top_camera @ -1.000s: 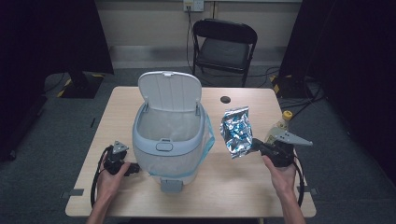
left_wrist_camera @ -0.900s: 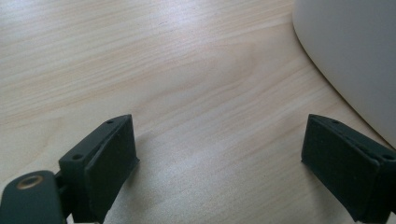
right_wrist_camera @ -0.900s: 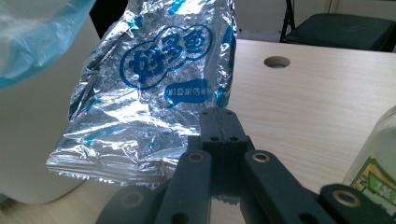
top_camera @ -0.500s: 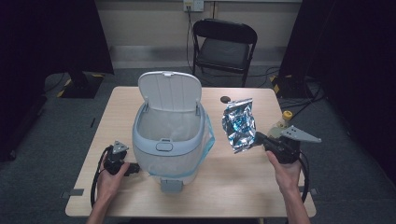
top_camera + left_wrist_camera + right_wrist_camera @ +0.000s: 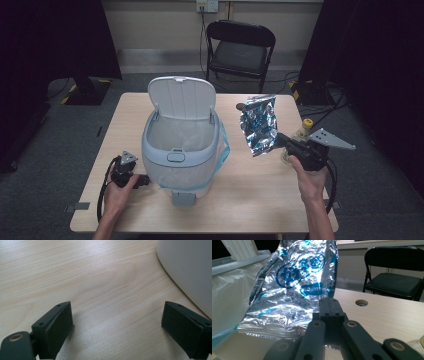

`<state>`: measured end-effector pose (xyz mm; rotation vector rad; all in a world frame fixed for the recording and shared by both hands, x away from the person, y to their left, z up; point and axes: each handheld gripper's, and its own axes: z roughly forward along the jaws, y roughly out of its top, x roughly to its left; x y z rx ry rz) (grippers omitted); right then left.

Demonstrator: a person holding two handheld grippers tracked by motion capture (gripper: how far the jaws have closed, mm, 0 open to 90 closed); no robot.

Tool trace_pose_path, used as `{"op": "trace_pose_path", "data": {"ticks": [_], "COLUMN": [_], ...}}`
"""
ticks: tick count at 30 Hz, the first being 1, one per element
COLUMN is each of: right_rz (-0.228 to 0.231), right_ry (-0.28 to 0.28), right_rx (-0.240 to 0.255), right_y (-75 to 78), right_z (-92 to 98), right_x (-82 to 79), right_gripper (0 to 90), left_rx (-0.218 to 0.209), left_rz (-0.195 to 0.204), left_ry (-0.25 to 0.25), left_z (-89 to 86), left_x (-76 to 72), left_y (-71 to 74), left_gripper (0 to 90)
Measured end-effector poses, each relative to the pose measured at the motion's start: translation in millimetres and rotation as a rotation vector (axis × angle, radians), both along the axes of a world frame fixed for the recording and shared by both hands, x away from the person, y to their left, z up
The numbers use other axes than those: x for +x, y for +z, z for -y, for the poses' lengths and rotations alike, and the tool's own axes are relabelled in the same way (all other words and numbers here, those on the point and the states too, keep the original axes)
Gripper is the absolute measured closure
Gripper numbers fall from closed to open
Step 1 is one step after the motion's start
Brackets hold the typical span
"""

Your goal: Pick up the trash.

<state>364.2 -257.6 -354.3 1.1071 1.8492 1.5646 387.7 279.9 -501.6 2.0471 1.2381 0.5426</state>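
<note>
On wooden table (image 5: 250, 200), centre-left: white pedal bin (image 5: 180, 150), lid up, clear liner w/ blue edge inside. Right of bin, foil snack bag (image 5: 259, 125), silver w/ blue print, is held upright above the tabletop, clear of the wood, near bin rim. Right gripper (image 5: 282, 141) has jaws clamped on bag's lower edge. Left gripper (image 5: 145, 180) rests on table just beside bin base, jaws wide apart, nothing between them. Small yellow-capped bottle (image 5: 305, 125) behind right hand.
</note>
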Motion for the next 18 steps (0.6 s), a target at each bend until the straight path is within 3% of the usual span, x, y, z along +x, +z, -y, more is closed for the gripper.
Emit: {"op": "trace_pose_path", "data": {"ticks": [14,18], "right_rz": [0.081,0.11], "right_ry": [0.046,0.074], "right_rx": [0.041,0.026], "right_y": [32.4,44.2], "right_z": [-6.6,-16.4], "right_x": [-6.5,-7.3], "right_gripper": [90.0,90.0], "left_rx": [0.0,0.0], "left_rz": [0.0,0.0], "left_ry": [0.0,0.0], "left_z": [0.1,0.0], "left_x": [0.0,0.0], "left_y": [0.0,0.0], "left_gripper": [9.6,9.6]}}
